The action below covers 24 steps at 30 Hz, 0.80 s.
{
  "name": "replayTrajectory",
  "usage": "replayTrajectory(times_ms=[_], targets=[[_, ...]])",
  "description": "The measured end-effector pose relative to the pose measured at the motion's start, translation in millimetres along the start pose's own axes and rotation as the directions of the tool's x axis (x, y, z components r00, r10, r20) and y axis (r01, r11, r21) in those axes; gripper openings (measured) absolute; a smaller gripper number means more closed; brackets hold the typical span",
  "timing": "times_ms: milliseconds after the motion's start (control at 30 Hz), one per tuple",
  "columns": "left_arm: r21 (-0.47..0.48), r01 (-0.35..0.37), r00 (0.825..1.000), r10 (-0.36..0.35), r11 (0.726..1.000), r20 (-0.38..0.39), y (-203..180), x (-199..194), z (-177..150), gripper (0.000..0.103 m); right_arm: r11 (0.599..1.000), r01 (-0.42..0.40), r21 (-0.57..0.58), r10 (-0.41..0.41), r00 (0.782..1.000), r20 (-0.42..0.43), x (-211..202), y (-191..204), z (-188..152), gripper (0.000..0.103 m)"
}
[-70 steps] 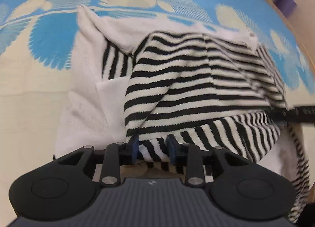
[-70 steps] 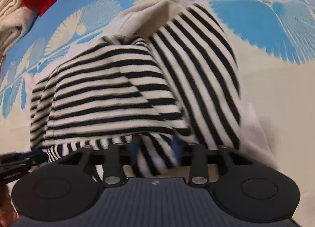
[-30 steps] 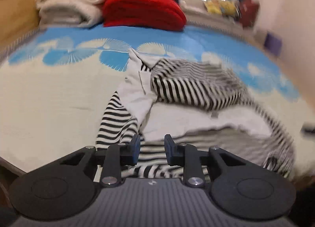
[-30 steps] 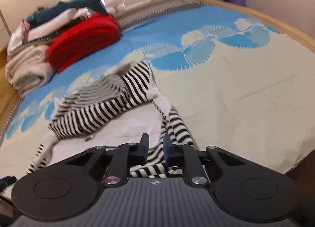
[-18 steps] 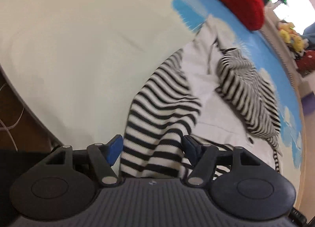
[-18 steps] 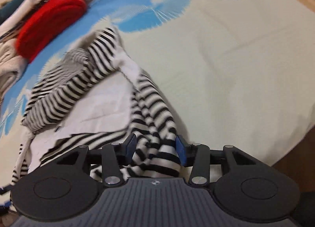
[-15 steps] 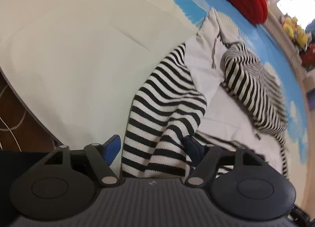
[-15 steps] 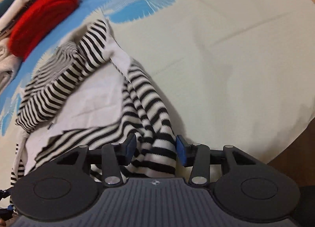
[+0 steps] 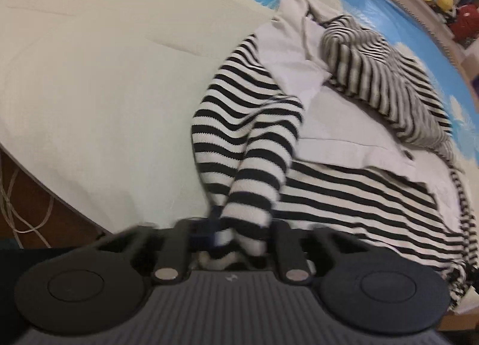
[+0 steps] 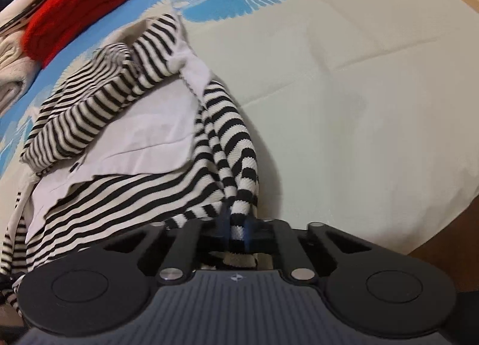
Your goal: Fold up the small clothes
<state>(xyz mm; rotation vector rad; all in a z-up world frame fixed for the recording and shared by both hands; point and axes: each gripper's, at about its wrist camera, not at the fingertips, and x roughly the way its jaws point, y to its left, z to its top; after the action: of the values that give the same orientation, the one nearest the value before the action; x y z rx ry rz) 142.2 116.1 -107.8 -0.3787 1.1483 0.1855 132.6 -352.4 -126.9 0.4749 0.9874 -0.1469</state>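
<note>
With both grippers, left (image 9: 239, 237) and right (image 10: 236, 232), clenched on the striped sweater (image 9: 344, 195) sleeves, we risk slippage if tension differs.

Striped garment (image 9: 344, 192) on patterned bed (image 9: 98, 75).

Bare bedspread (image 10: 374, 90) lies open beside the striped top (image 10: 125, 189); folded red blanket (image 10: 74, 12) probably bounds the far edge.

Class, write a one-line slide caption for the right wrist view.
Right gripper shut on the striped garment near the edge of the blue-and-cream bed cover, red blanket behind.
</note>
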Motion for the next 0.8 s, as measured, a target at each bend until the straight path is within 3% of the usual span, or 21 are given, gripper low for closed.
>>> replayTrajectory(times_ms=[100, 200, 267, 467, 567, 700, 800], targets=[[0.007, 0.022, 0.998, -0.023, 1.0, 0.059, -1, -16, 0, 0.011, 1.0, -0.014, -0.001, 0.014, 0.996, 0.086, -20, 0, 1, 0.004], [-0.02, 0.088, 0.991, -0.086, 0.996, 0.098, 1, -33, 1, 0.011, 0.995, -0.046, 0.084, 0.03, 0.982, 0.186, -47, -14, 5, 0.004], [-0.038, 0.117, 0.989, -0.113, 0.992, 0.097, 4, -36, 1, 0.011, 0.988, -0.064, 0.139, 0.035, 0.978, 0.205, -56, -25, 6, 0.004], [-0.06, 0.048, 0.998, -0.051, 0.997, -0.038, 7, -8, -2, 0.023, 0.995, 0.022, 0.095, -0.029, 0.997, 0.069, -27, -23, 0, 0.006], [-0.041, 0.024, 0.999, -0.026, 0.999, -0.045, 7, -7, -1, 0.031, 0.994, 0.047, 0.099, -0.051, 0.998, 0.04, -20, -21, -2, 0.011], [-0.031, 0.015, 0.998, -0.017, 0.999, -0.054, 8, -5, -1, 0.032, 0.993, 0.07, 0.091, -0.069, 0.997, -0.015, -11, -19, -6, 0.027], [-0.017, 0.009, 0.998, -0.009, 1.0, -0.056, 4, -4, -3, 0.032, 0.994, 0.08, 0.074, -0.076, 0.995, -0.062, -3, -17, -11, 0.029]])
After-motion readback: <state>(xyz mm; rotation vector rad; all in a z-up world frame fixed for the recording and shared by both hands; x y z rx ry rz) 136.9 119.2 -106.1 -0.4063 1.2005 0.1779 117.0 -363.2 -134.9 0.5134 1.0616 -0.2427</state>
